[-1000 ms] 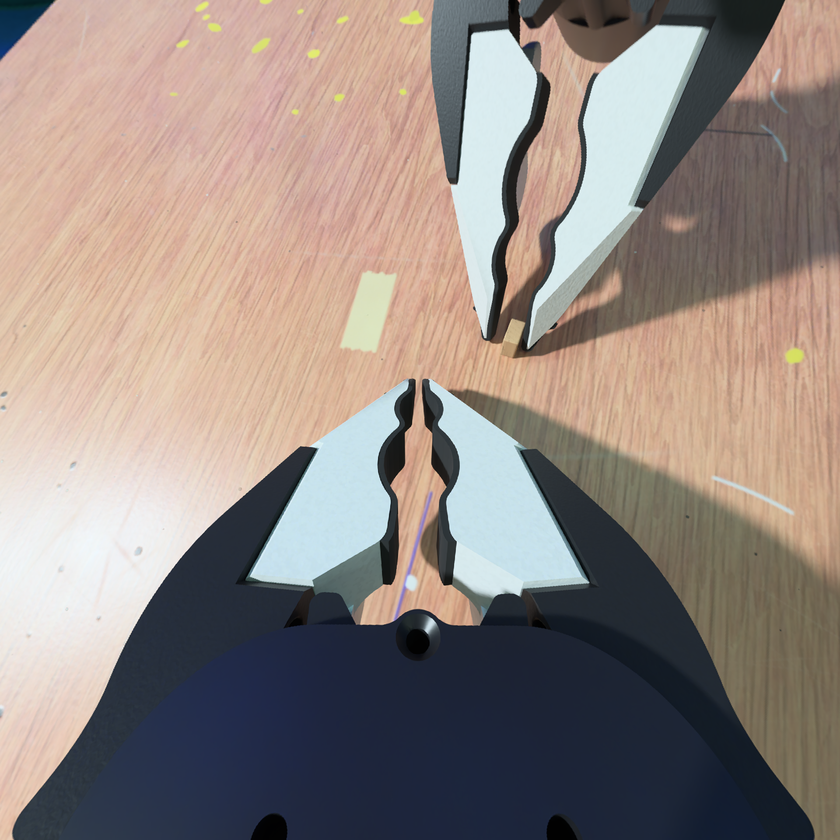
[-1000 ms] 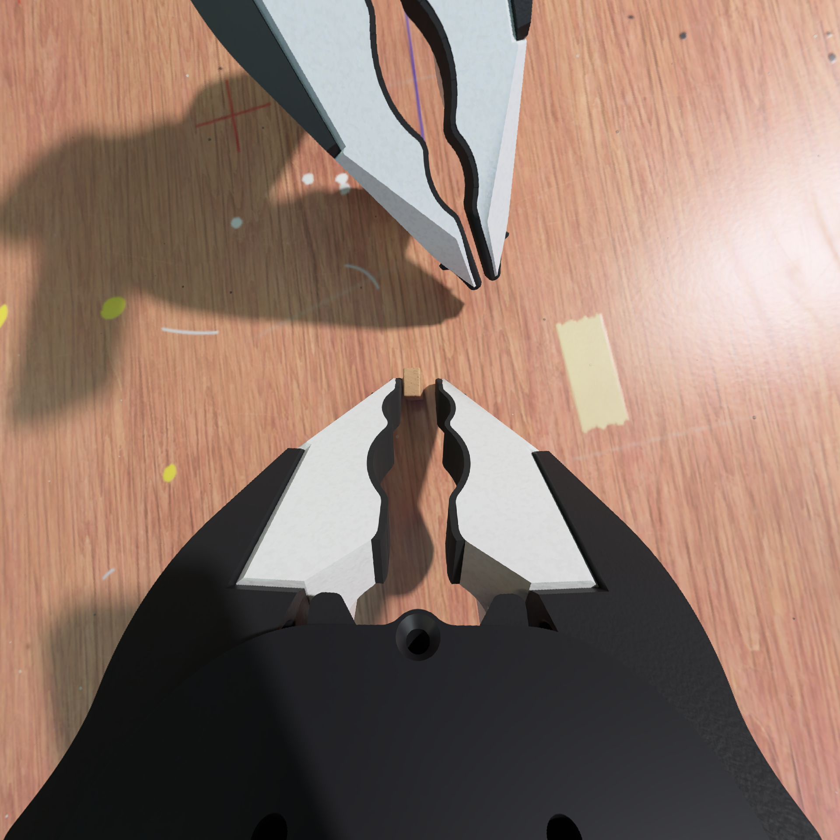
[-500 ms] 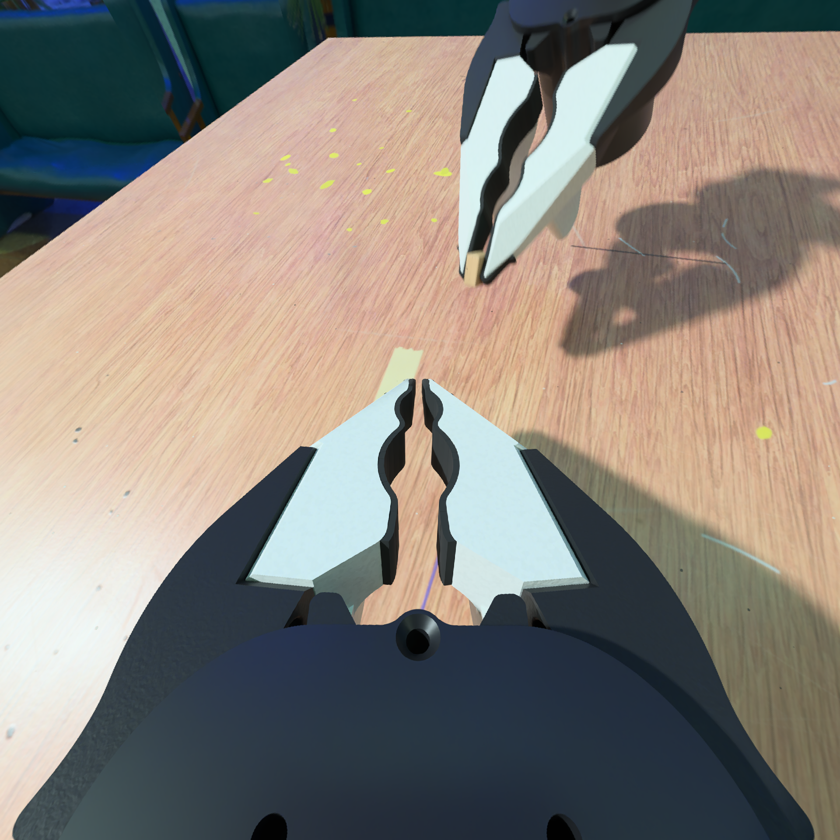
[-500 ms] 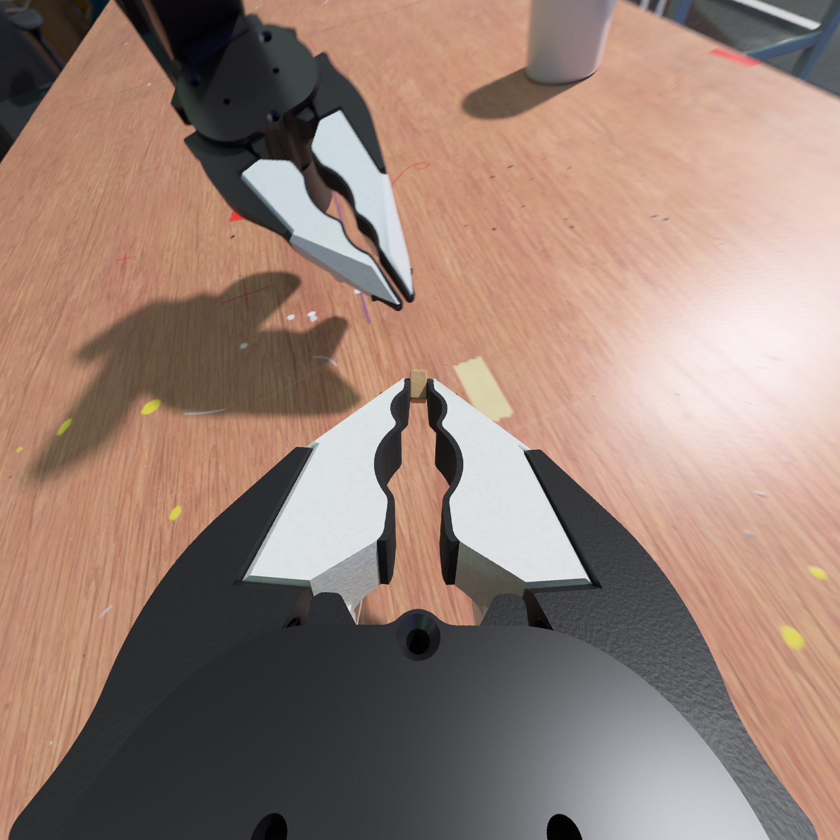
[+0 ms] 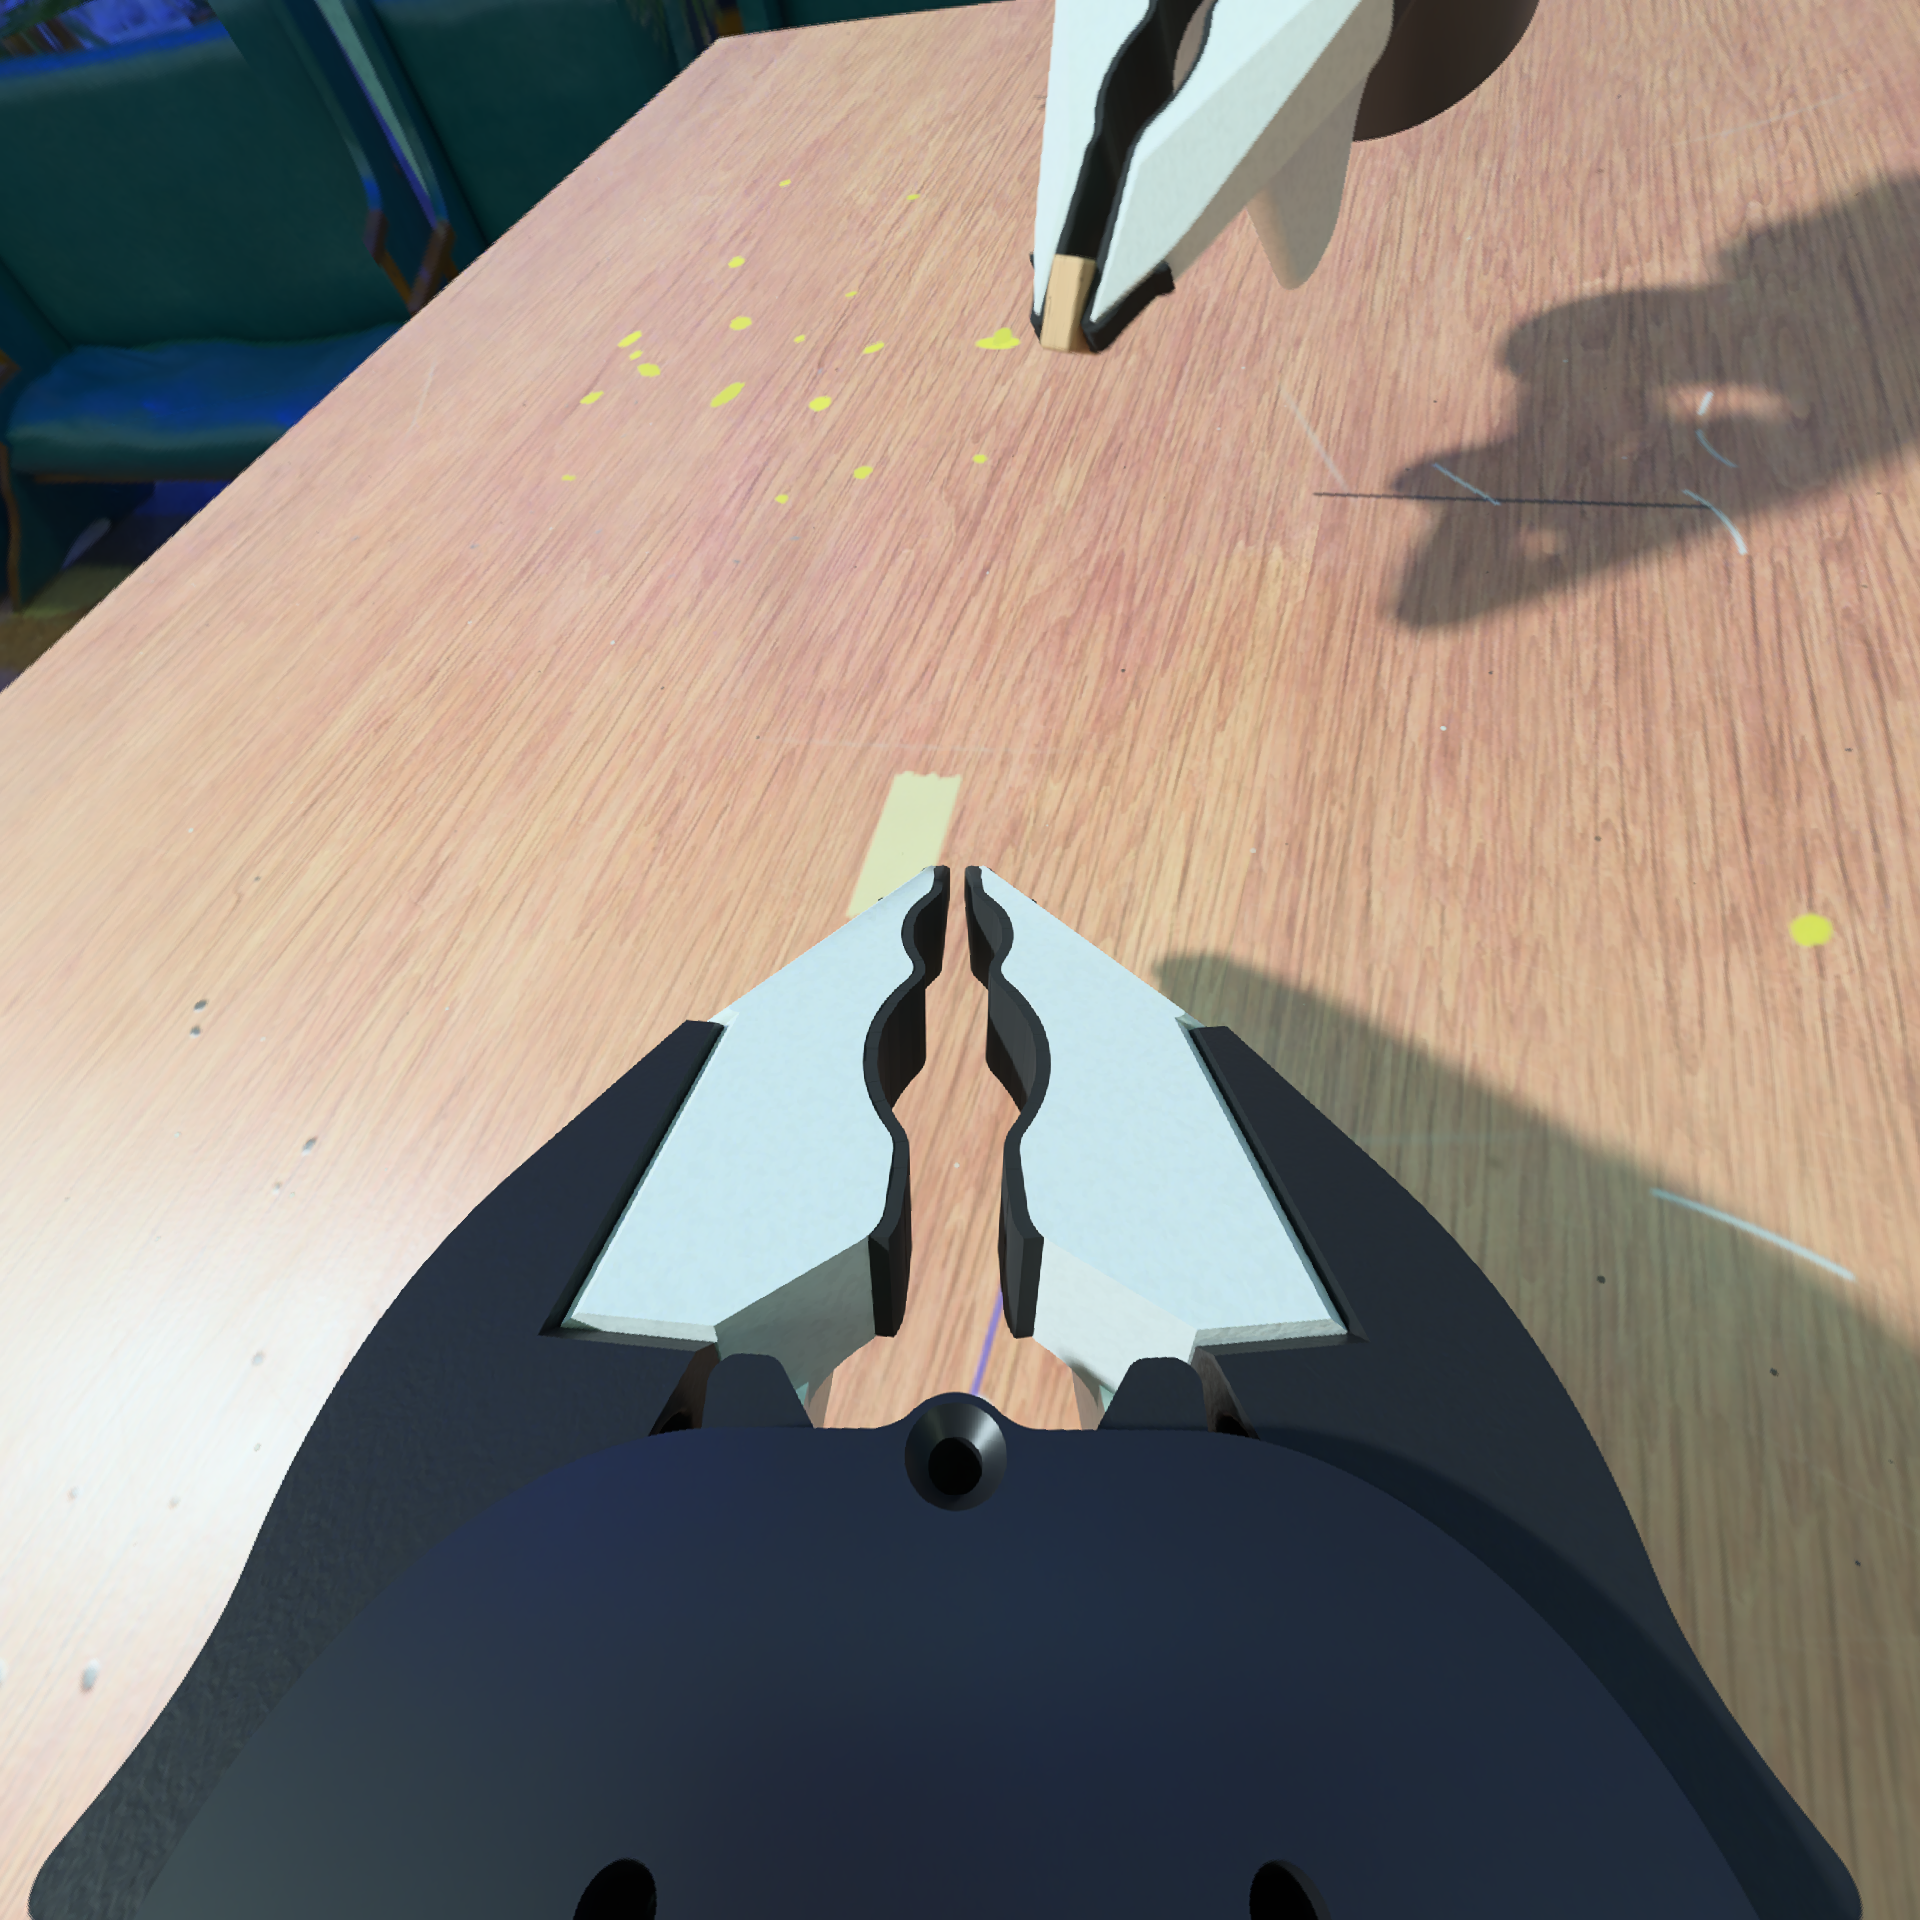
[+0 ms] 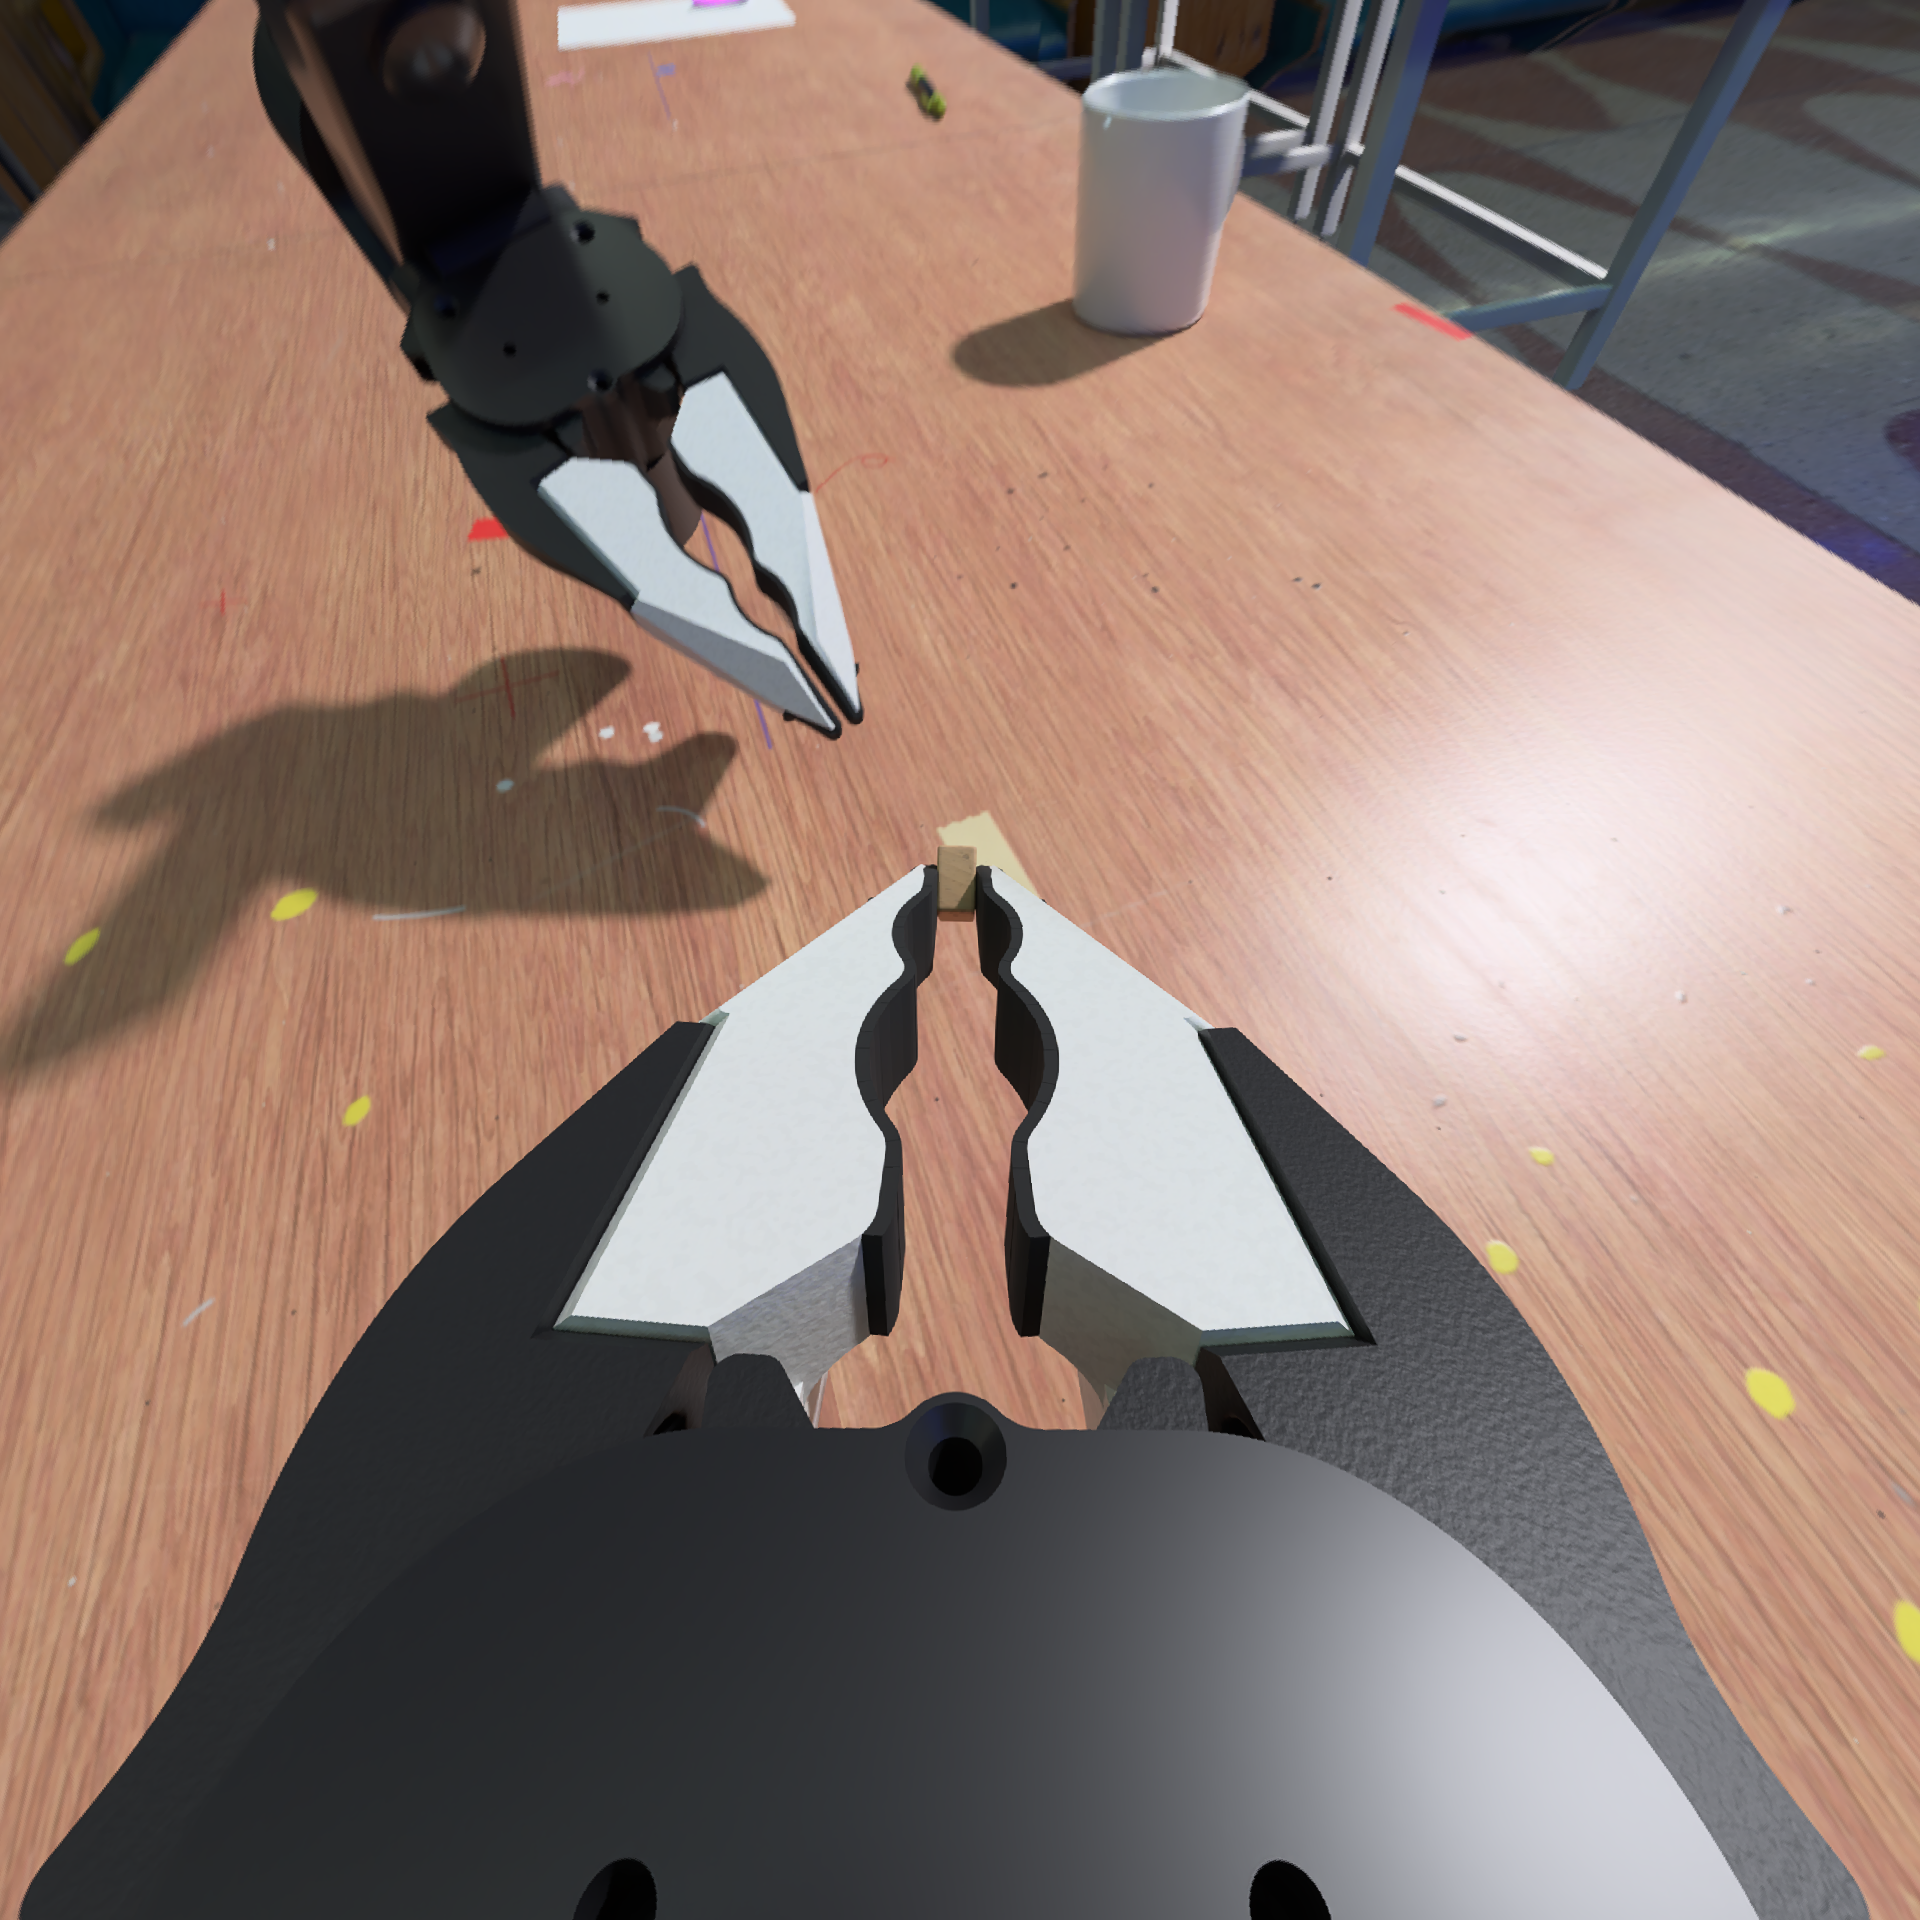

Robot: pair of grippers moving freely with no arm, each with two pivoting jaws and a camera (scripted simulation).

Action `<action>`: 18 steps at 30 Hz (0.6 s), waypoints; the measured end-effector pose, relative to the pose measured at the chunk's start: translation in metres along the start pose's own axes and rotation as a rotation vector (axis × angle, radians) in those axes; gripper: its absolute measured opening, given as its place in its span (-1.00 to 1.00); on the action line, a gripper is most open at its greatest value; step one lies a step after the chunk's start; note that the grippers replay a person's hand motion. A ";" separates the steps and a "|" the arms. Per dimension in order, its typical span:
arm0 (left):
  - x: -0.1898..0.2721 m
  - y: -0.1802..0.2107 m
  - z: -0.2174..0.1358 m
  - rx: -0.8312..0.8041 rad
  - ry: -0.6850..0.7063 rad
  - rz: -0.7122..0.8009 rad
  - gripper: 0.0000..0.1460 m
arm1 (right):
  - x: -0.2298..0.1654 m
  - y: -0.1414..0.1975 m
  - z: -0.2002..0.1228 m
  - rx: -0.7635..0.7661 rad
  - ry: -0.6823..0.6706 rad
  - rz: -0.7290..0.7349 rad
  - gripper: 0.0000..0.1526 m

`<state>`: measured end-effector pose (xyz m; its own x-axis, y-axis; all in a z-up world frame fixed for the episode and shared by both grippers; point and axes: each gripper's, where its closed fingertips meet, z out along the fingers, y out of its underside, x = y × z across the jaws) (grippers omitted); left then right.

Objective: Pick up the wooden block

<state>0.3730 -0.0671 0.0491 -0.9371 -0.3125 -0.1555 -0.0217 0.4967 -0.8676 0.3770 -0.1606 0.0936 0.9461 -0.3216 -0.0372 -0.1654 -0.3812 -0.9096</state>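
Light was bright and fell from above; each claw threw a sharp dark shadow on the tabletop (image 6: 1351, 644), which showed pale glare.

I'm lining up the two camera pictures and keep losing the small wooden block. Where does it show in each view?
Left wrist view: the wooden block sits near the top, right of centre, pinched at the tips of the right gripper, above the table.
Right wrist view: the block is at the centre, between that view's own fingertips.
Shared landmark: the tan strip of tape on the table, just past the nearer gripper's tips in both views.
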 end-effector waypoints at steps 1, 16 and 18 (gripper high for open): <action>0.000 -0.001 0.000 0.004 -0.001 0.003 -0.96 | 0.002 -0.002 -0.002 0.016 0.007 0.009 -0.92; 0.003 -0.004 0.002 0.033 0.020 -0.006 -0.96 | 0.004 -0.003 -0.002 0.050 0.005 0.046 -0.92; 0.004 -0.004 0.002 0.033 0.023 -0.002 -0.96 | 0.003 -0.004 -0.001 0.054 0.002 0.050 -0.92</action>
<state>0.3700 -0.0717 0.0507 -0.9447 -0.2951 -0.1433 -0.0126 0.4691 -0.8830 0.3800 -0.1612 0.0973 0.9366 -0.3405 -0.0826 -0.1972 -0.3174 -0.9275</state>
